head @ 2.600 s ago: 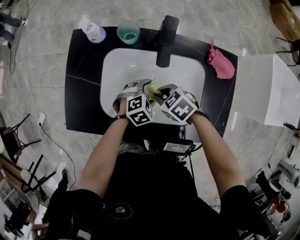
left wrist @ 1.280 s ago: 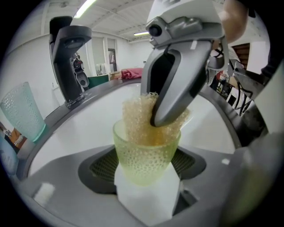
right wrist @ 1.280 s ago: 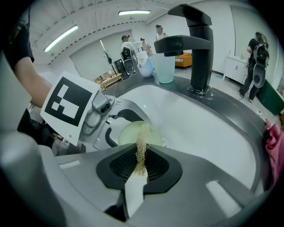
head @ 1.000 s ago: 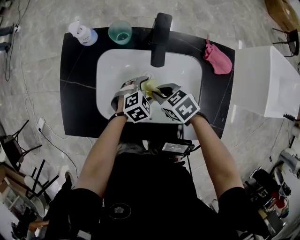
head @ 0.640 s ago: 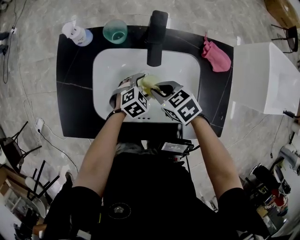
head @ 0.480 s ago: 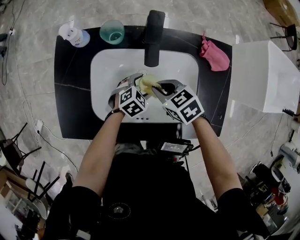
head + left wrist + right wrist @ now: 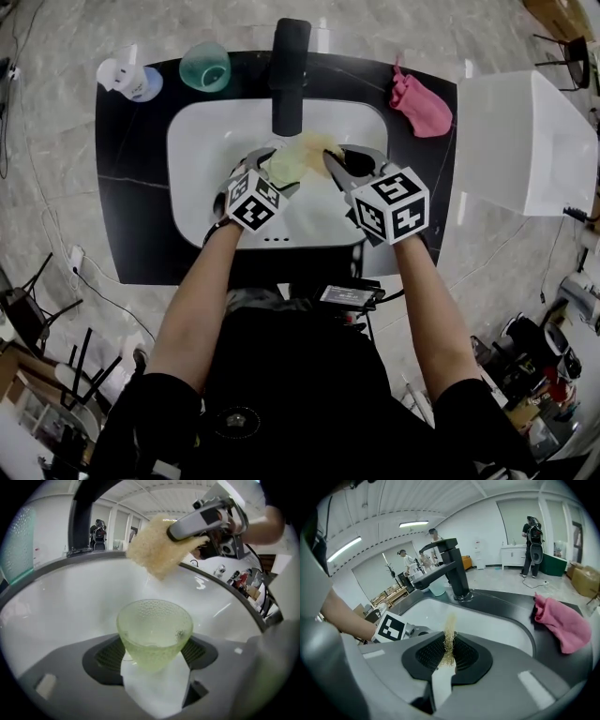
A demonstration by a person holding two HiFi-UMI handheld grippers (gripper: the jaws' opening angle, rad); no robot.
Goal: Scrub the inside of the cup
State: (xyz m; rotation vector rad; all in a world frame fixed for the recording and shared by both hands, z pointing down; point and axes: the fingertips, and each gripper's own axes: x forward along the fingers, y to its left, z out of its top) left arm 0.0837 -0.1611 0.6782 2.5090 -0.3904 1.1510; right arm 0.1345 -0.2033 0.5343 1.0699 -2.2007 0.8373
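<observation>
A pale green pebbled glass cup (image 7: 154, 625) sits between the jaws of my left gripper (image 7: 154, 660), mouth facing away from it, over the white sink basin (image 7: 211, 150). In the head view the cup (image 7: 284, 167) shows just ahead of my left gripper (image 7: 272, 173). My right gripper (image 7: 336, 161) is shut on a yellow fibrous scrub pad (image 7: 314, 145). Seen from the left gripper, the pad (image 7: 157, 545) hangs above and behind the cup, outside it. The right gripper view shows the pad (image 7: 449, 641) edge-on, pinched between the jaws.
A black faucet (image 7: 289, 75) rises at the back of the basin. On the black counter (image 7: 131, 206) stand a teal cup (image 7: 204, 66) and a white bottle (image 7: 127, 80) at back left; a pink cloth (image 7: 419, 101) lies at back right. A white box (image 7: 525, 141) adjoins the right.
The scrub pad has come up and out from the cup's mouth and now spreads above it. My right gripper moved right and away from the left; both shifted toward the faucet.
</observation>
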